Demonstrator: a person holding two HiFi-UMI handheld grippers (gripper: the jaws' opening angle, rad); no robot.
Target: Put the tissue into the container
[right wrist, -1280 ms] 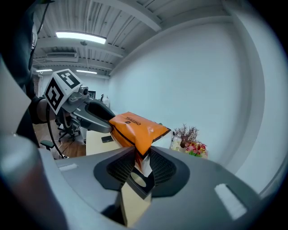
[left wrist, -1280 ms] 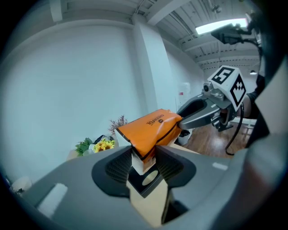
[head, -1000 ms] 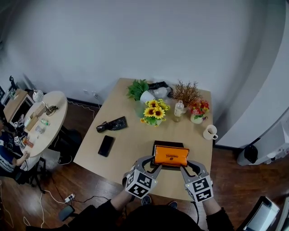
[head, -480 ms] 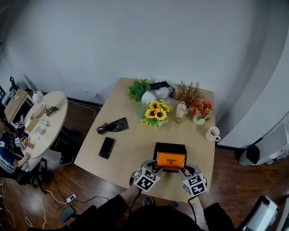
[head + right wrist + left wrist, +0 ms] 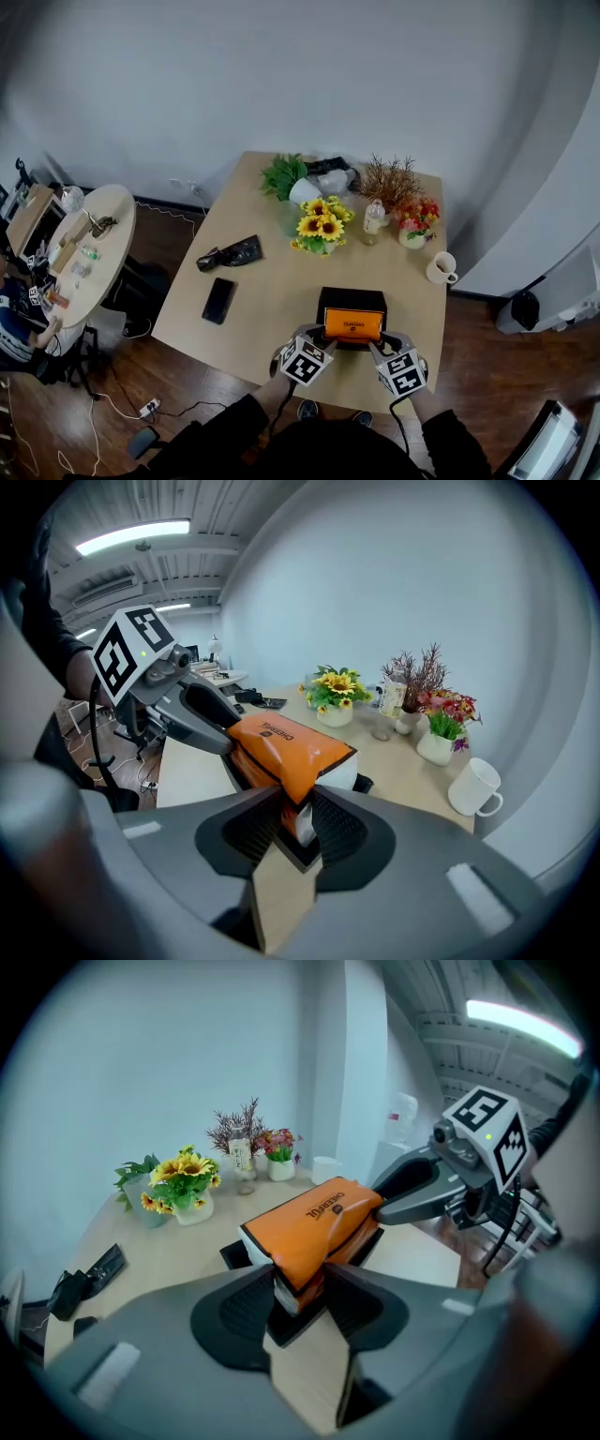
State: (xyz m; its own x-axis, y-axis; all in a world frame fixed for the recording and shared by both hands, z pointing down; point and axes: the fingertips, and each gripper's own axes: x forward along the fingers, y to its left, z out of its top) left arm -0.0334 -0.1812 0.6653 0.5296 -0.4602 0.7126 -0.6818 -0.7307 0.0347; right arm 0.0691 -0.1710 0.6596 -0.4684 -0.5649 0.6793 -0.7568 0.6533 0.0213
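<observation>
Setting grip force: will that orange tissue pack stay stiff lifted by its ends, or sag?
Probably soft: the tissue pack looks squeezed at its corner in the left gripper. Likely light; small corner pinches hold it. Glossy wrap may slip.

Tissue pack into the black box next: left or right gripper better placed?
Neither alone: left gripper and right gripper are each shut on one end of the tissue pack over the container. Lower together.

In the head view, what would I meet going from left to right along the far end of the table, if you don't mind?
green leafy plant → sunflowers → bottle → red flowers → white mug
</observation>
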